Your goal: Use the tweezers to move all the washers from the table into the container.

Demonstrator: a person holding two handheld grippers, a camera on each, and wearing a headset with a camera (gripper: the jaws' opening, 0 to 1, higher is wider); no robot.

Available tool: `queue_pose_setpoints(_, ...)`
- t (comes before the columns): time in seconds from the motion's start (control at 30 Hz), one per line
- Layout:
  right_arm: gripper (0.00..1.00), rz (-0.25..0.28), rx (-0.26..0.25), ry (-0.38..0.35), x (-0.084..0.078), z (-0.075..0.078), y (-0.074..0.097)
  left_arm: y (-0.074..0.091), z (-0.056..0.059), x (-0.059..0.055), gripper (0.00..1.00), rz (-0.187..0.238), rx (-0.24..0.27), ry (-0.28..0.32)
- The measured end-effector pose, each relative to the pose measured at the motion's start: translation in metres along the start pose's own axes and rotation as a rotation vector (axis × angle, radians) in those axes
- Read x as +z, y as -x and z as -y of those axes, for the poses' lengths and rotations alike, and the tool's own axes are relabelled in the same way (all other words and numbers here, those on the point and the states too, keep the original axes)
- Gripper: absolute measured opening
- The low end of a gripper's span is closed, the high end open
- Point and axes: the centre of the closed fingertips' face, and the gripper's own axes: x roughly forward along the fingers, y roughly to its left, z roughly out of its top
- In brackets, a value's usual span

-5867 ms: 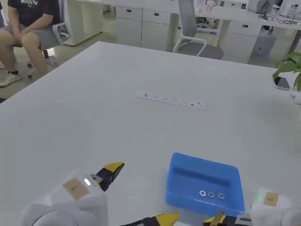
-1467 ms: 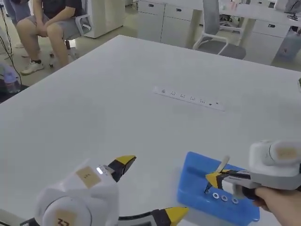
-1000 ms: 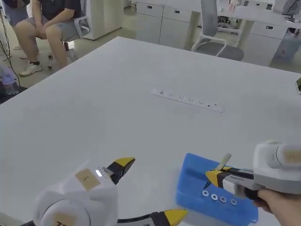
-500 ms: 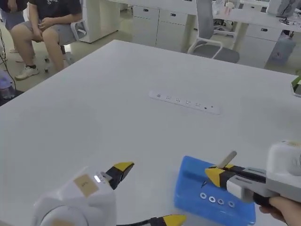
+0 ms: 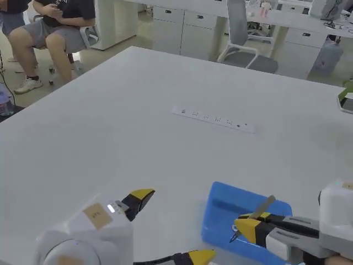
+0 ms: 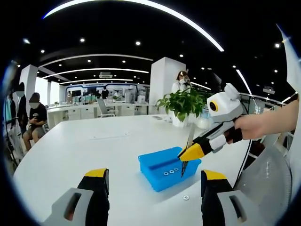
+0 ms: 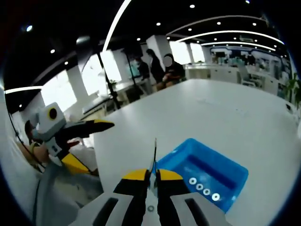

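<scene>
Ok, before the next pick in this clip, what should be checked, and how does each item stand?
1. Grip of right claw on tweezers: ok.
2. The left claw open, clear of the container: ok.
3. Container upright on the table: ok.
4. The four washers inside the container: ok.
5. Table cleared of washers: not ok, one washer lies beside the container.
6. Tips of the tweezers empty: cannot tell.

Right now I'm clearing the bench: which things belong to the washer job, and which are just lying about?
Job: tweezers in the right gripper, blue container, washers in it, loose washer on the table.
Lying about: power strip, potted plant, office chair.
</scene>
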Motion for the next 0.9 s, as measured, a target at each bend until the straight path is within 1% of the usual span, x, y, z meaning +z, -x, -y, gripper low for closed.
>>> queue_pose_setpoints(0.27,0.04,-0.048,0.02,-0.042,-0.025,-0.004,-0.01,0.0,-0.001,-0.001,0.81,0.001,0.004,0.001)
queue_pose_setpoints(0.4,0.04,-0.058,0.021,-0.058,-0.033,-0.004,-0.013,0.001,-0.002,-0.001,0.81,0.004,0.006,0.002)
queue_pose_setpoints(0.57,0.04,-0.089,0.018,-0.06,-0.045,-0.002,-0.015,0.001,-0.002,0.0,0.81,0.006,0.008,0.004)
queue_pose_setpoints(0.73,0.04,-0.108,0.008,-0.074,-0.054,0.002,-0.016,0.0,-0.001,0.0,0.81,0.006,0.006,0.003)
queue_pose_setpoints(0.9,0.04,-0.119,0.008,-0.072,-0.059,0.001,-0.016,0.0,-0.001,0.0,0.81,0.005,0.007,0.0)
